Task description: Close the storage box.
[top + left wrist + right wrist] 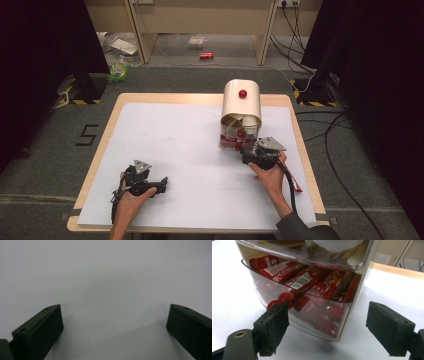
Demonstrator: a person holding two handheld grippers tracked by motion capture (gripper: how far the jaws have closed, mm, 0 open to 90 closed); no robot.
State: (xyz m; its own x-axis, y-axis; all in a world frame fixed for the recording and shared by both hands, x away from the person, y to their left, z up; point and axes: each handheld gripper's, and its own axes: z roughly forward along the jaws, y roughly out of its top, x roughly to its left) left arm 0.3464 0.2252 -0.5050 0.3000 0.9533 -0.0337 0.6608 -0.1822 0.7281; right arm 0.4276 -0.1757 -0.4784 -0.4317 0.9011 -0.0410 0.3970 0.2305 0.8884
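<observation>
1. The right gripper [327, 327] is standing with its jaws spread wide. No earlier frame is at hand, so only this stance is told.
2. Nothing is sitting clamped between the right pads: the left-hand finger [273, 326] and the right-hand finger [388, 327] in the right gripper view are both hanging free above the white table cover [232, 302].
3. The clear drawer [312, 322] of the cream snack dispenser [241, 115] is lying straight ahead of those fingers, pulled partly out and packed with red snack packets [299, 280].
4. The drawer's red knob [280, 301] is showing just above and behind the tip of the left-hand finger; whether the pad is touching it I cannot tell.
5. The drawer's front wall is bulging toward the gap between the fingers, nearer the left-hand one; the right-hand one is standing well apart from the dispenser's corner.
6. In the high view the right gripper [252, 152] is sitting right at the dispenser's lower front, at the table's right side, held by the person's right hand [270, 175].
7. A second clear drawer [317, 250] is sitting above the first one.
8. The left gripper [113, 325] is also holding its jaws wide apart, with bare white cover between and beyond its fingers [41, 332].
9. In the high view the left gripper [150, 184] is resting low at the table's near left, well apart from the dispenser.
</observation>
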